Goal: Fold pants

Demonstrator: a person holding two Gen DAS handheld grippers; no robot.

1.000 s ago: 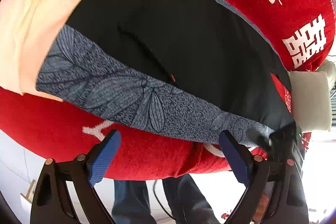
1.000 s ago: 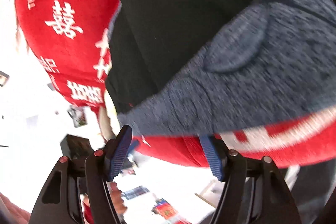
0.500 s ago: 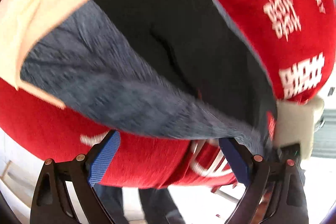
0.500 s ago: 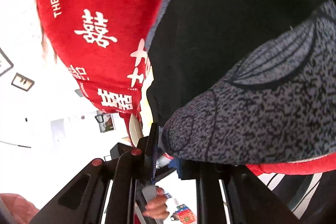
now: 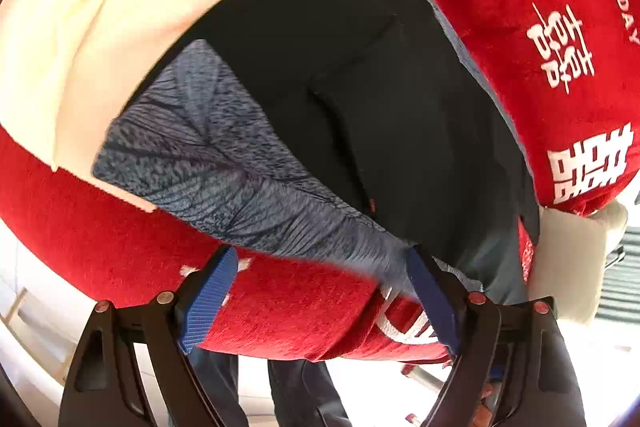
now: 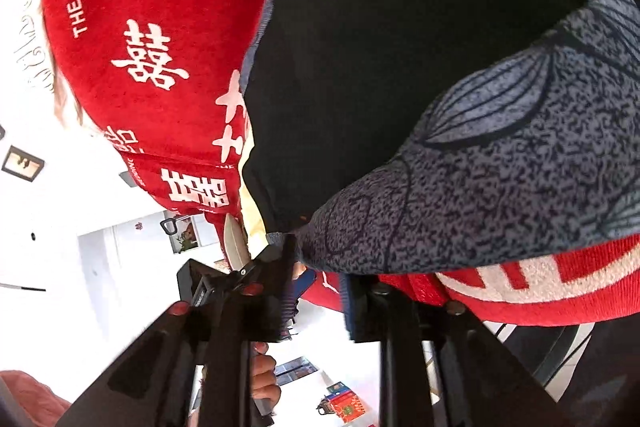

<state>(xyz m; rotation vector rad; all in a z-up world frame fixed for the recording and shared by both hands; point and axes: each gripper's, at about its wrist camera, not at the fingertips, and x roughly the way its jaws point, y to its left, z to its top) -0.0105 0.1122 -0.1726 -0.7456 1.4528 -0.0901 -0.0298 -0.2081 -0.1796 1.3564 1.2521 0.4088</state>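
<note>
Black pants [image 5: 360,87] with a grey-blue leaf-patterned band [image 5: 224,163] lie spread on a red blanket [image 5: 120,247] printed with white characters. My left gripper [image 5: 322,255] hovers at the band's near edge with its jaws closing. They are still wide apart, and its right pad [image 5: 430,299] is at the band's corner. In the right wrist view the same band [image 6: 500,179] ends in a corner just over my right gripper [image 6: 320,267]. Its jaws are opening, with that corner between the tips and a gap showing between the pads.
A cream sheet [image 5: 80,27] lies under the blanket at the upper left, and a white cushion [image 5: 572,267] sits at the right. A person's legs [image 5: 296,387] stand below the blanket's edge. A hand [image 6: 264,379] holds the other gripper's handle. Small packets [image 6: 344,403] lie on the floor.
The left wrist view has rolled and closed in on the band's edge, and its jaws have narrowed a little. The right gripper shut on the band's corner, then parted again.
</note>
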